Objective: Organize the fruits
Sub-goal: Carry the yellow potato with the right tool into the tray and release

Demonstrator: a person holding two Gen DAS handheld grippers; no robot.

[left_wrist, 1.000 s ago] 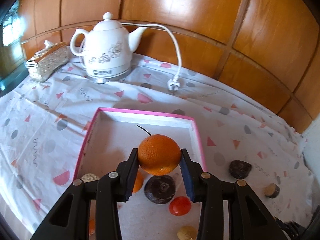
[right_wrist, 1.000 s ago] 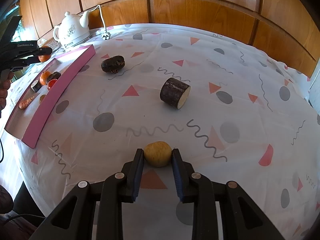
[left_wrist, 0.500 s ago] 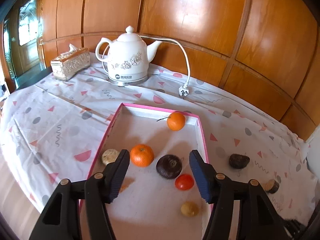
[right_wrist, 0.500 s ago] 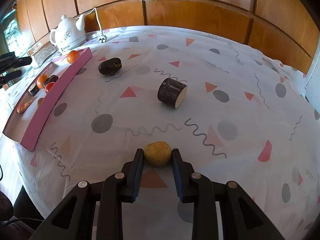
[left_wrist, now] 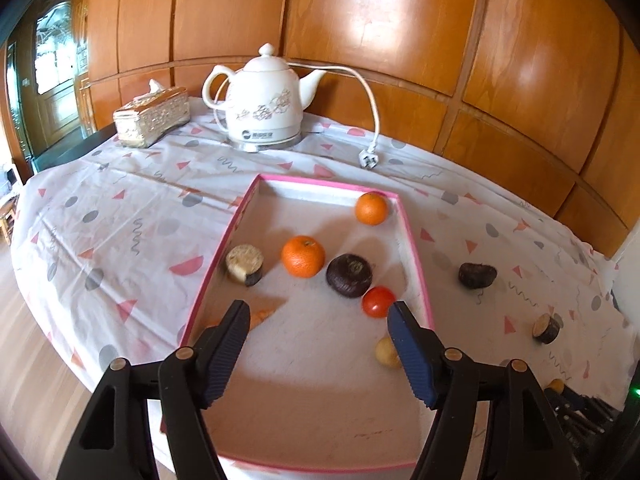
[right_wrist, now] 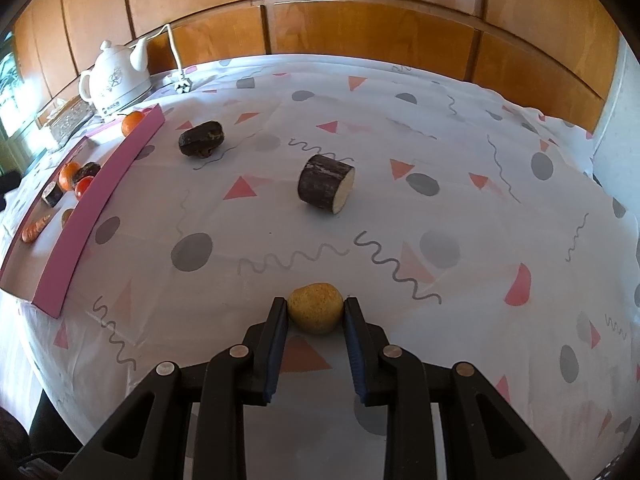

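Fruit is split between a pink-rimmed tray point(left_wrist: 416, 256) and the patterned cloth on the tabletop point(right_wrist: 440, 128). The left gripper point(left_wrist: 318, 314) hangs over the near part of the tray with its fingers spread and nothing between them; they have just been opening. The orange point(left_wrist: 371, 209) lies well beyond them in the far right corner of the tray, against the rim. Nearer sit a second orange point(left_wrist: 303, 256), a cut pale-faced piece point(left_wrist: 245, 263), a dark round fruit point(left_wrist: 349, 275), a red tomato point(left_wrist: 378, 301), a carrot point(left_wrist: 262, 316) partly behind the left finger, and a small yellow piece point(left_wrist: 385, 354) partly behind the right finger.

The right gripper point(right_wrist: 316, 307) pinches a yellowish round fruit point(right_wrist: 316, 308) between its fingers, just over or on the cloth; which, I cannot tell.

Only the right wrist view shows that pinch, the outer pink wall of the tray, and a close look at a dark log-shaped piece point(right_wrist: 326, 184) and a dark lumpy fruit point(right_wrist: 201, 139) lying on the cloth. Only the left wrist view shows the tray's floor in full, and a glittery tissue box point(left_wrist: 152, 117) clearly.

A white kettle point(left_wrist: 264, 110) with an unplugged cord point(left_wrist: 374, 120) stands behind the tray; a round logo with small writing sits on its base, too small to read.
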